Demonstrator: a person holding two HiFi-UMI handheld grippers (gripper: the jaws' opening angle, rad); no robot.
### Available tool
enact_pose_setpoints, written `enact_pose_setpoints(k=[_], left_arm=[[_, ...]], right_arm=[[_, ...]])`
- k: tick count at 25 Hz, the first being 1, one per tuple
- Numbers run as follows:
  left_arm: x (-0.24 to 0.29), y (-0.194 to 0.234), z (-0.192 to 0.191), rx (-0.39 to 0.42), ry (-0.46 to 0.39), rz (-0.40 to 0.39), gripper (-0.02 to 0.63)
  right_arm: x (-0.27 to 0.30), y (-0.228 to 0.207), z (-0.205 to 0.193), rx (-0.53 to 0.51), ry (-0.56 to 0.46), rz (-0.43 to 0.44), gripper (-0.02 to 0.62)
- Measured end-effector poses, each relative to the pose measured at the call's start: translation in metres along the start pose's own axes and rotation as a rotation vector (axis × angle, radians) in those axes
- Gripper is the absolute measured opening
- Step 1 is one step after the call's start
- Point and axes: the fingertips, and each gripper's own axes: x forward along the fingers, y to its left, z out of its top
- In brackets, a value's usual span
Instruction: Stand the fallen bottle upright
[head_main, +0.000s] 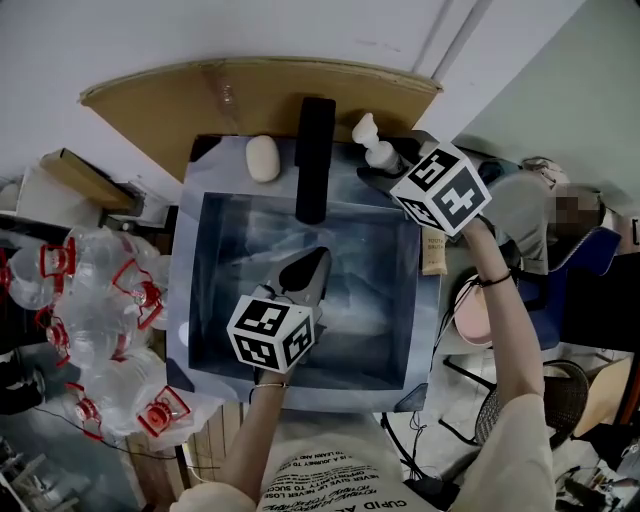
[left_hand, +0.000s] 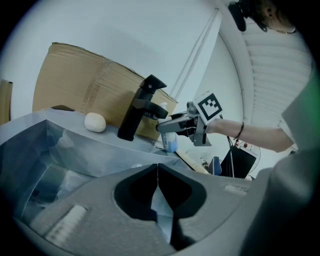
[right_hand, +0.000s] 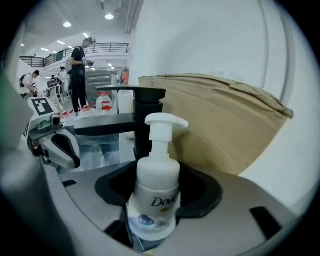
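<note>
Left gripper (head_main: 316, 262), jaws together & empty, hangs clear over grey steel sink (head_main: 186, 280). Right gripper (head_main: 385, 172) clamps white plastic pump bottle (right_hand: 152, 185) mid-body, pump up, prob. to stand it.

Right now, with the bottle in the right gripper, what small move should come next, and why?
Probably ease the bottle down onto the sink rim beside the faucet, then open. The right gripper is shut on the bottle, which looks upright, pump on top. Whether its base touches the rim yet I can't tell.
</note>
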Motion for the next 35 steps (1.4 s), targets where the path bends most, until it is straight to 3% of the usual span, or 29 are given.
enact_pose_setpoints(k=[13, 21, 29, 35], left_arm=[[-0.011, -0.003, 0.003, 0.002, -0.015, 0.000, 0.025], [-0.013, -0.002, 0.005, 0.004, -0.029, 0.002, 0.025], [-0.015, 0.000, 0.008, 0.002, -0.049, 0.009, 0.025], [-0.013, 0.002, 0.006, -0.006, -0.044, 0.015, 0.025]], right_arm=[[-0.033, -0.016, 0.023, 0.269, -0.270, -0.122, 0.244], [-0.049, -0.024, 0.038, 0.406, -0.515, -0.277, 0.244], [-0.053, -0.020, 0.033, 0.422, -0.579, -0.420, 0.244], [-0.048, -0.015, 0.024, 0.435, -0.578, -0.468, 0.245]])
